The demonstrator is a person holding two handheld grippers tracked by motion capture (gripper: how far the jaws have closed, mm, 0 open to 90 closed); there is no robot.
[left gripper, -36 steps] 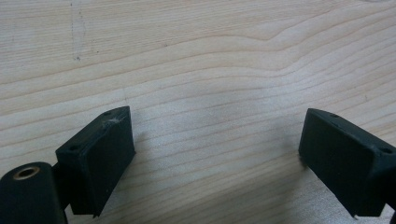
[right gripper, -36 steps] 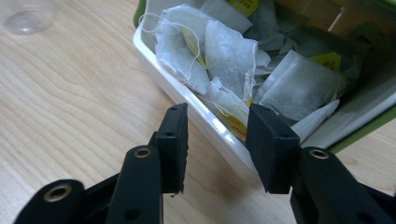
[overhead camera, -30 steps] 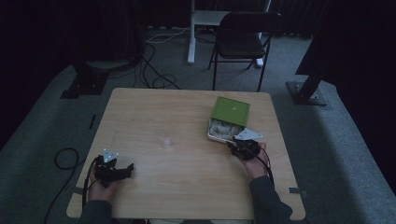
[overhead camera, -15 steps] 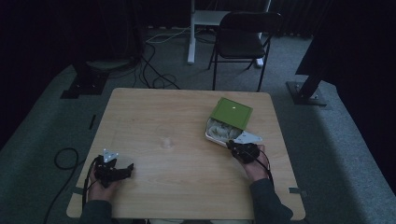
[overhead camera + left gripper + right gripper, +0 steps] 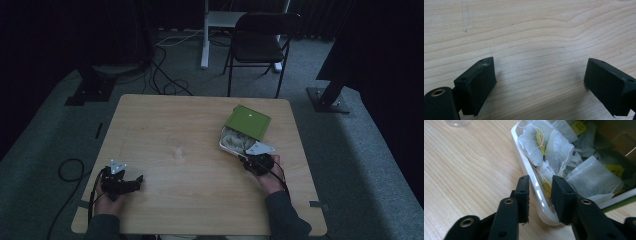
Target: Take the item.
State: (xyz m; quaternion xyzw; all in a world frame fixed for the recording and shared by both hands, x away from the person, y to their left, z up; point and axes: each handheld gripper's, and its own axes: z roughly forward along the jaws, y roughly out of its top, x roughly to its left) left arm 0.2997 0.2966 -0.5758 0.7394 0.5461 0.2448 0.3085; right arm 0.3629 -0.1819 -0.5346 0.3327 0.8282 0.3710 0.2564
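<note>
A wooden table is seen from the high view, with a white tray of tea bags toward its right side and a green lid propped over the tray's far end. A small clear cup stands near the table's middle. The right gripper is set astride the tray's near rim, one jaw outside the wall, the other inside among the bags. Its jaws have just been opening again after a pinch, and the rim stands between them with a gap showing, so nothing appears clamped. For a clean pick, the gripper is best lifted clear of the rim and only one bag or its tag closed on, so that the tray is not dragged. The left gripper is held spread wide over bare wood, empty.
</note>
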